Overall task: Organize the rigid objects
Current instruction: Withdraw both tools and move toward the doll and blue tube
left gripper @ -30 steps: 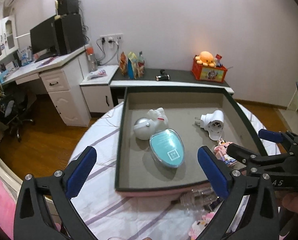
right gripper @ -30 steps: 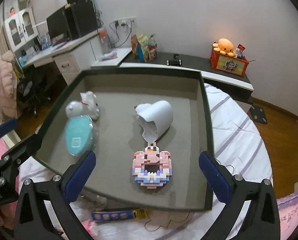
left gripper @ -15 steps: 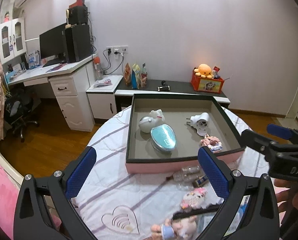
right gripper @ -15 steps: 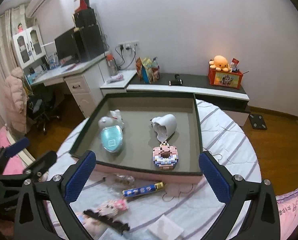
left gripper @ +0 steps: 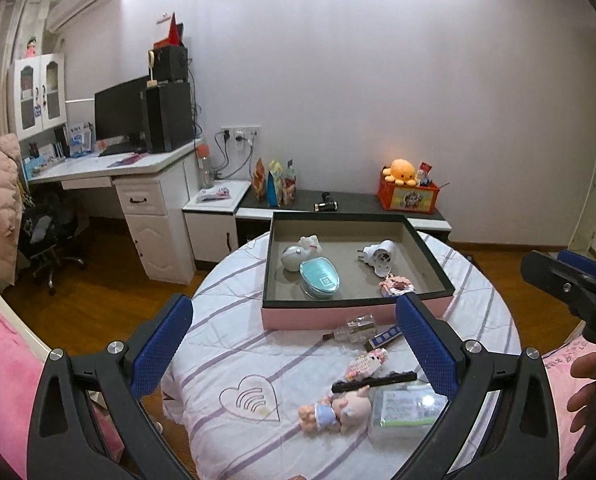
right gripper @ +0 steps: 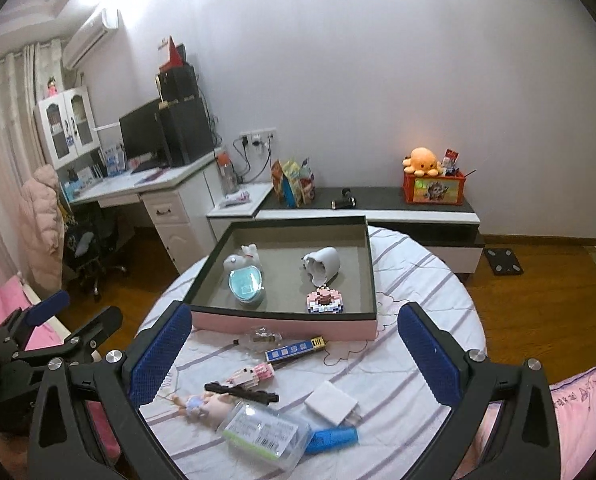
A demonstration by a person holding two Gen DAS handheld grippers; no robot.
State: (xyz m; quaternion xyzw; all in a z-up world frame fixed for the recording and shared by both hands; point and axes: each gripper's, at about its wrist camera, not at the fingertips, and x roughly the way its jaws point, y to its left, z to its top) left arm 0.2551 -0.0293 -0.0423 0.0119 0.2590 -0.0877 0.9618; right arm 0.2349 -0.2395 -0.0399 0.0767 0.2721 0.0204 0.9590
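I am holding both grippers back above the near edge of a round worktop (right gripper: 418, 280) covered in a striped cloth. The left gripper (left gripper: 293, 344) and the right gripper (right gripper: 293, 354) each have their jaws spread wide and hold nothing.

At the far side sits a shallow pink box (right gripper: 285, 322). It already holds a white cat figure (right gripper: 243, 260), a teal oval case (right gripper: 245, 286), a white plug adapter (right gripper: 322, 266) and a pink block toy (right gripper: 325, 302).

On the cloth in front of the box, the loose things lie close together. A small blue box (right gripper: 295, 350) lies with its long axis running left to right, tilted up at the right. I judge it light and stiff, best pinched across its narrow width. A black bar (right gripper: 241, 392) lies nearly crosswise too. A clear plastic case (right gripper: 261, 428) looks slippery and bulky. A white charger (right gripper: 332, 402) and a blue tube (right gripper: 332, 438) lie nearest me. A doll (right gripper: 201, 402) lies beside the case.
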